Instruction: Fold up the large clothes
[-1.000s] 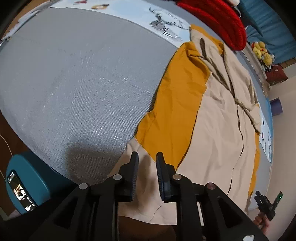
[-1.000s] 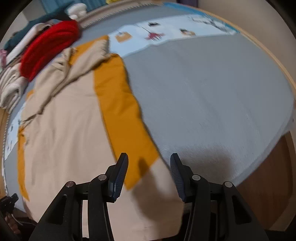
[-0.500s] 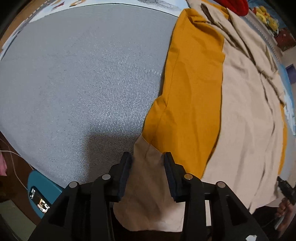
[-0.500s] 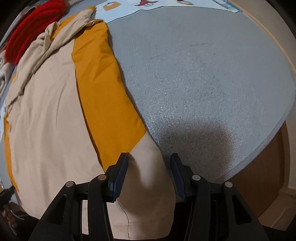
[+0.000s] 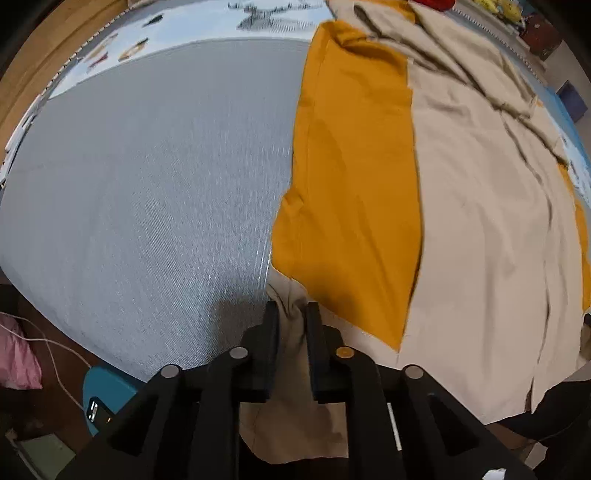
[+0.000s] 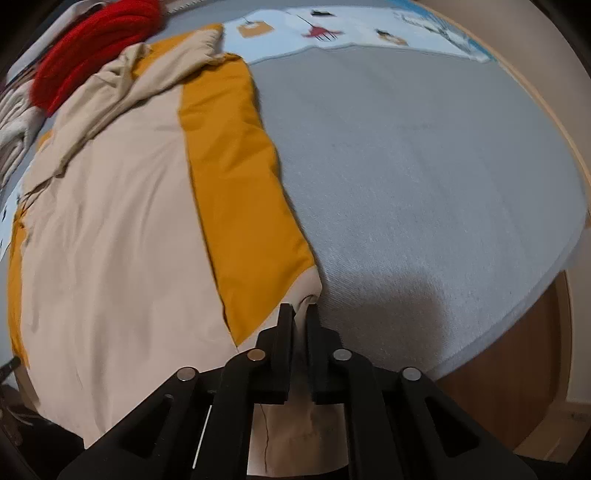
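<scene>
A large beige and mustard-yellow garment (image 5: 461, 206) lies spread on a grey bed cover (image 5: 147, 177); it also shows in the right wrist view (image 6: 122, 221). My left gripper (image 5: 291, 314) is shut on the beige hem at the garment's near left corner. My right gripper (image 6: 301, 314) is shut on the beige hem at its near right corner, beside the mustard panel (image 6: 240, 192). The cloth bunches between each pair of fingers and hangs below them.
A red knitted item (image 6: 88, 40) and folded pale clothes (image 6: 11, 122) lie at the far end of the bed. A printed blue sheet (image 6: 332, 29) shows past the grey cover (image 6: 424, 166). A teal device (image 5: 107, 395) and white cable sit on the floor at left.
Both grippers came down onto the near hem and closed on it; the jaws were open a second ago and the cloth now bunches between them.
</scene>
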Action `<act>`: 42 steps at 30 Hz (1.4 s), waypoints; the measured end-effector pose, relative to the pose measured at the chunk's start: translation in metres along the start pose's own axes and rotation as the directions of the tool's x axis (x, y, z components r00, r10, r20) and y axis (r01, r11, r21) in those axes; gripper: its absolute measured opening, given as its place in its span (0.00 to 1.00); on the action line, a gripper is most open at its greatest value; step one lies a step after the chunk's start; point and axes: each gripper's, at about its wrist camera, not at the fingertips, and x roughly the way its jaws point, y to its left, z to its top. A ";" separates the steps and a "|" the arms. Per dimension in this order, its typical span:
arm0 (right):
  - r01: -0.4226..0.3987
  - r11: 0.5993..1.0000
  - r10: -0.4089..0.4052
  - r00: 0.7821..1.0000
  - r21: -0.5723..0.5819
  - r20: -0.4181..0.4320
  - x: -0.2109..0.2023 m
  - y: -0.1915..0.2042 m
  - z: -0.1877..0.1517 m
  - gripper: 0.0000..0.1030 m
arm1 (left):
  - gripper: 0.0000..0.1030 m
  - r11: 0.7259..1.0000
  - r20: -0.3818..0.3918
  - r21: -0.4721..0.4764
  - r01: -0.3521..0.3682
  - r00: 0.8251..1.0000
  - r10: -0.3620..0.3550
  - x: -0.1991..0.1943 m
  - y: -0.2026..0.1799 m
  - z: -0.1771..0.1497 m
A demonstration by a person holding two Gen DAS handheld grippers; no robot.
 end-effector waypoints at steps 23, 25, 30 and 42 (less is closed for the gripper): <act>0.036 0.994 -0.042 0.997 -0.104 -0.057 0.012 0.014 -0.006 0.17 | 0.07 0.996 -0.016 0.074 -0.045 0.999 0.046 0.012 -0.027 0.001; 0.030 0.995 -0.035 0.998 -0.100 -0.047 0.010 0.014 -0.008 0.09 | 0.04 0.995 -0.003 0.091 -0.045 0.999 0.046 0.006 -0.039 -0.004; 0.004 0.994 -0.001 1.000 -0.112 0.028 -0.005 0.032 0.003 0.04 | 0.02 0.992 0.053 0.122 -0.032 0.998 0.026 -0.015 -0.045 -0.007; -0.164 0.972 0.203 0.948 -0.170 0.245 -0.102 0.032 0.009 0.02 | 0.01 0.979 0.244 0.175 0.103 0.959 -0.145 -0.110 -0.042 -0.024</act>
